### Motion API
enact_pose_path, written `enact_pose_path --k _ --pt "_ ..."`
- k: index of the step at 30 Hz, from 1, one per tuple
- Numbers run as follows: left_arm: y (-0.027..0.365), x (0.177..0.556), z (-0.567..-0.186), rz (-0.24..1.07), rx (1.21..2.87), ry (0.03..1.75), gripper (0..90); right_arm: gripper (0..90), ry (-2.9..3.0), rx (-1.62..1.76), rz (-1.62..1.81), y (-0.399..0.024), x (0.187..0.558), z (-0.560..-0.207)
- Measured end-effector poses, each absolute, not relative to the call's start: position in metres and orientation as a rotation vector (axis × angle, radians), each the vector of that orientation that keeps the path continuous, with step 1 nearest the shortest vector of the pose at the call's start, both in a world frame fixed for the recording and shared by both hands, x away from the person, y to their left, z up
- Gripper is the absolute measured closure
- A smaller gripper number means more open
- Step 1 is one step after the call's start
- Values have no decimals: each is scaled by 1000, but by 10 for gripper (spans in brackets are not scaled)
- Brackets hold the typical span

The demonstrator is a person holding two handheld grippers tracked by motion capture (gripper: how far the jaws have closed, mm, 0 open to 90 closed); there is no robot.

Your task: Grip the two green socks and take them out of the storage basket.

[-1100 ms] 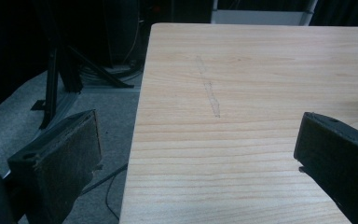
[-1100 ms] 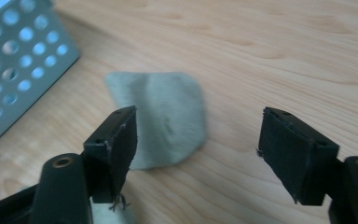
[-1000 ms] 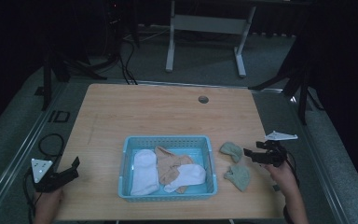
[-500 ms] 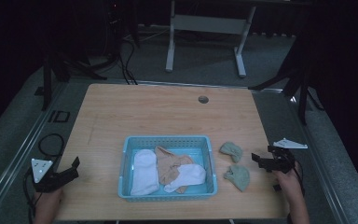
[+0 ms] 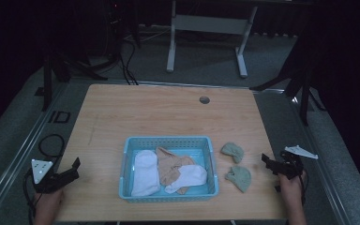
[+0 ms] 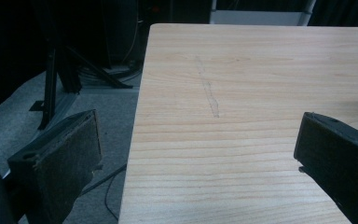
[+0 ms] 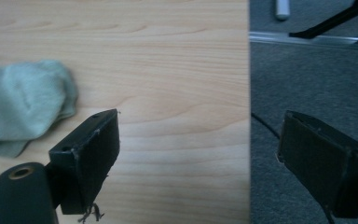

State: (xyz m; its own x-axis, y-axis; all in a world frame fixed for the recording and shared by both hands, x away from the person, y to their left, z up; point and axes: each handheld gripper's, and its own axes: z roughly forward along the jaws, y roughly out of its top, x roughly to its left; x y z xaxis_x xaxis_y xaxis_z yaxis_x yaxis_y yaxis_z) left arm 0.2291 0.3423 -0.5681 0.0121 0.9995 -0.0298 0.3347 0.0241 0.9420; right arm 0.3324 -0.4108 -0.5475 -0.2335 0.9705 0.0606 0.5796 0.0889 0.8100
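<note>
I held both sets of tongs released, nothing between the jaws: left gripper [image 5: 75, 168] at the table [image 5: 168, 117] edge, right gripper [image 5: 268, 161] beside two green socks [image 5: 238, 177] (blue basket [image 5: 169, 141] between them).

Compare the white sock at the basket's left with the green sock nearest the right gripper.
The white sock lies stretched long inside the blue basket; the green sock lies bunched on the bare table, outside the basket's right wall. The white one looks larger. Neither is touched by the right gripper, whose jaws stand apart.
</note>
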Motion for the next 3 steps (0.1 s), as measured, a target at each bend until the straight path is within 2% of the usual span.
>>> enact_pose_path --k 3 --pt "342 229 -568 995 1442 1455 3 130 1841 1535 1005 -412 332 -550"
